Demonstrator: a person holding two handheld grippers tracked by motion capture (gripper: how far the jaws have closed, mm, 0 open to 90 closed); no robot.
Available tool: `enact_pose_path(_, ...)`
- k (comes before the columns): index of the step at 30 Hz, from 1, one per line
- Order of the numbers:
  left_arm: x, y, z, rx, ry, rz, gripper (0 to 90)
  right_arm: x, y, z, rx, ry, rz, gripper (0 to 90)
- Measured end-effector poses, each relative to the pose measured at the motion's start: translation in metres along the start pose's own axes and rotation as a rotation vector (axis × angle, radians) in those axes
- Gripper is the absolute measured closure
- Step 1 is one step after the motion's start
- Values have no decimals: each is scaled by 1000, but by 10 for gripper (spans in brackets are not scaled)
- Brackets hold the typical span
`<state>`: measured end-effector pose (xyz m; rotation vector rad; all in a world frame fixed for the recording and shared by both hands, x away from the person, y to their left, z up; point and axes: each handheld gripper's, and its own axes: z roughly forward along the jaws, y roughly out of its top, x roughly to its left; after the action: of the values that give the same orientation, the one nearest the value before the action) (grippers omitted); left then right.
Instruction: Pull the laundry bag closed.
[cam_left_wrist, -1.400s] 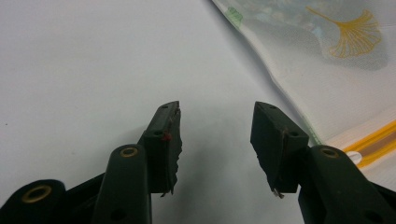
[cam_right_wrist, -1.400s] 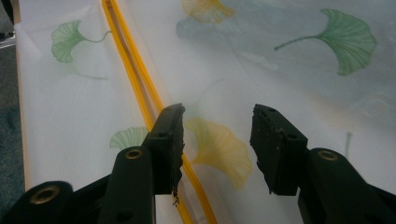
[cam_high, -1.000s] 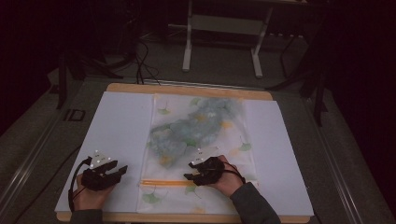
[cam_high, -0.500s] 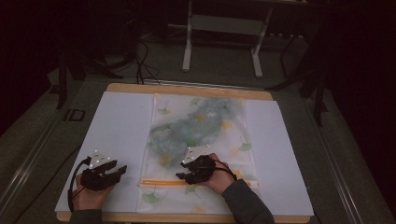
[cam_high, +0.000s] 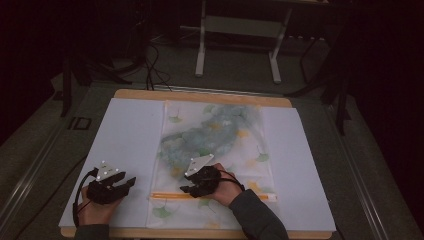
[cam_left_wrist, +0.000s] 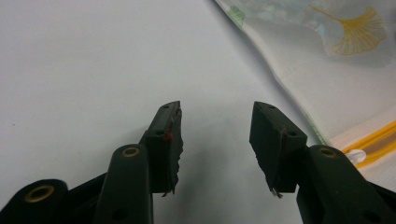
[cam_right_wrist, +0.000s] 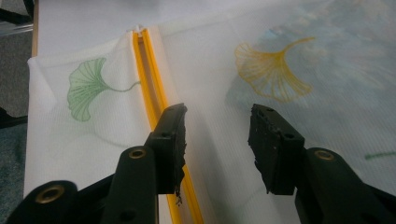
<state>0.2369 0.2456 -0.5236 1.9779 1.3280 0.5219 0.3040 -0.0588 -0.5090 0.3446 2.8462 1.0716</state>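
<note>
A translucent zip bag (cam_high: 215, 135) printed with ginkgo leaves lies flat on the white sheet (cam_high: 127, 135), with pale blue cloth inside it. Its yellow zip strip (cam_high: 165, 196) runs across the near end. My right gripper (cam_high: 186, 189) hovers low over the bag just beyond that strip, pointing left. In the right gripper view the yellow strip (cam_right_wrist: 149, 88) passes under the left jaw, and my right gripper (cam_right_wrist: 217, 135) is open, its jaws having just closed a little on nothing. My left gripper (cam_high: 131, 181) rests open on the sheet left of the bag, and in its own view (cam_left_wrist: 215, 135) it is empty.
The white sheet covers a wooden board (cam_high: 200, 95) whose far edge shows. Grey floor surrounds the table. A metal stand (cam_high: 237, 30) and cables sit on the floor beyond. In the left gripper view the bag's corner (cam_left_wrist: 327, 70) and yellow strip end (cam_left_wrist: 373, 140) lie at right.
My right gripper has slid left along the bag's near end, just beyond the yellow strip. The left gripper has stayed where it was.
</note>
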Motion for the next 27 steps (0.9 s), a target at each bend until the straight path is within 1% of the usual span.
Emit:
enact_pose_path(8,0,0,-1,-3,-2,-2,540,5,11,8,-13,21,-23,595)
enact_pose_path(9,0,0,-1,-6,-2,-4,541,5,12,9,-15,22,-32,597)
enact_pose_path(18,1,1,-1,-8,-3,-5,540,11,23,19,-23,38,-50,623)
enact_pose_path(20,1,1,-2,-9,-3,-4,540,13,25,21,-23,37,-54,644)
enact_pose_path(22,2,1,-2,-10,-4,-6,540,16,27,23,-34,31,-69,684)
enact_pose_path(27,2,1,-2,-12,-4,-8,540,19,33,28,-31,35,-83,695)
